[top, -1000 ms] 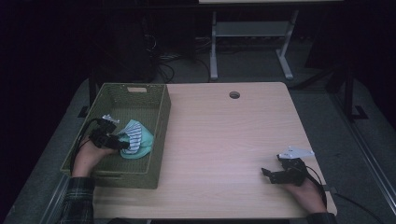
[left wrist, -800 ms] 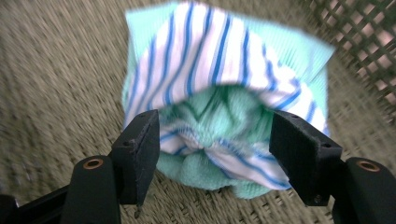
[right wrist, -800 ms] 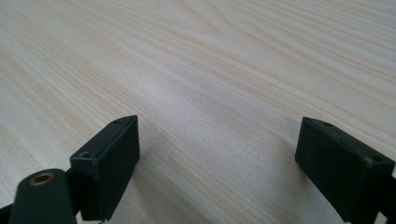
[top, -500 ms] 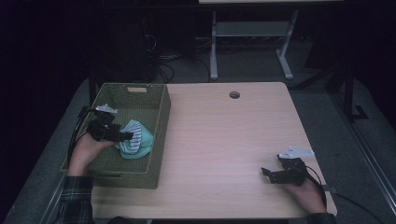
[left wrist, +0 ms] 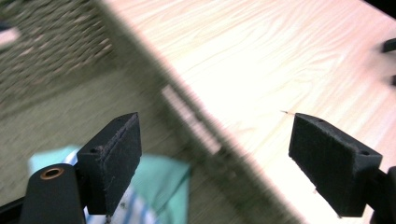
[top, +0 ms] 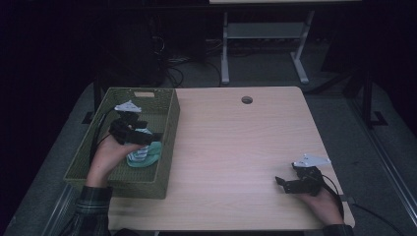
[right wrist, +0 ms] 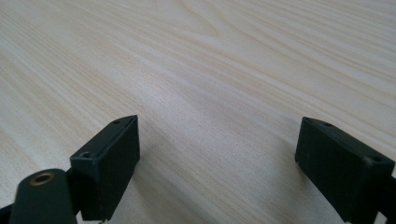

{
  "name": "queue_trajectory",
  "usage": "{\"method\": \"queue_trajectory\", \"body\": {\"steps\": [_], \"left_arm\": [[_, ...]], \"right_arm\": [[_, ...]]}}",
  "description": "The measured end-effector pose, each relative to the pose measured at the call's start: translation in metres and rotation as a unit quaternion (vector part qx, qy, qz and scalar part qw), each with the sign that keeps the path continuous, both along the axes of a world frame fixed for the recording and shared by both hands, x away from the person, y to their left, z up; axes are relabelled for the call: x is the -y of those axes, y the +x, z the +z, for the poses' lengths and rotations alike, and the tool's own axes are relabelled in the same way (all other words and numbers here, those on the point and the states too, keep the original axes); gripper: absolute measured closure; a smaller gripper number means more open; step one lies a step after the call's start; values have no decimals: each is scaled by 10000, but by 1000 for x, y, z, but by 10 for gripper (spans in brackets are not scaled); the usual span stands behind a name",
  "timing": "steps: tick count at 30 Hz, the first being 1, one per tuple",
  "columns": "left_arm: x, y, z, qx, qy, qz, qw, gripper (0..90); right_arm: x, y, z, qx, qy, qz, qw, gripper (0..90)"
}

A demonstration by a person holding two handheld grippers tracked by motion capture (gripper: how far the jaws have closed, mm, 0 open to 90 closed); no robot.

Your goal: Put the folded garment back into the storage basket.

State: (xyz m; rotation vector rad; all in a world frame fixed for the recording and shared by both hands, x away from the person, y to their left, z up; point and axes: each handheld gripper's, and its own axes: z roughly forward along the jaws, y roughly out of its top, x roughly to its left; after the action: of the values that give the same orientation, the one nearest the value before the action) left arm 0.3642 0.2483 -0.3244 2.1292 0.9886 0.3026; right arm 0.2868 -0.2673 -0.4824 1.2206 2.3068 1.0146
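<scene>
Two grippers parted and empty: left gripper (top: 153, 138) over the green basket (top: 169, 129), jaws just opened with nothing between, teal striped cloth (top: 146, 153) just below and nearer it than the right gripper (top: 279, 182), far across the table (top: 236, 147); since earlier, left lifted clear of cloth, right unmoved.

The table (top: 236, 147) has a pale wood-grain top, smooth and matt, its fine streaks plain in the right gripper view. The basket (top: 169, 123) is olive-green woven stuff, rough and ribbed. Inside lies a soft cloth (top: 147, 155), mint green with a blue-and-white striped part. The left gripper (left wrist: 215, 163) has black matt pads (left wrist: 119, 163), faintly grainy, and a small brass-coloured ring beside one. The sleeve (top: 93, 201) is checked fabric
</scene>
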Motion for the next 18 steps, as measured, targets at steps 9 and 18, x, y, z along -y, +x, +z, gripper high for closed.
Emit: {"method": "queue_trajectory", "body": {"steps": [9,18], "left_arm": [[64,-5,-8,126,-41,-495,9987,165],[119,-18,-36,383,-114,-843,9956,165]], "right_arm": [[0,0,0,-1,1,-1,10000,136],[0,0,0,0,1,2,10000,135]]}}
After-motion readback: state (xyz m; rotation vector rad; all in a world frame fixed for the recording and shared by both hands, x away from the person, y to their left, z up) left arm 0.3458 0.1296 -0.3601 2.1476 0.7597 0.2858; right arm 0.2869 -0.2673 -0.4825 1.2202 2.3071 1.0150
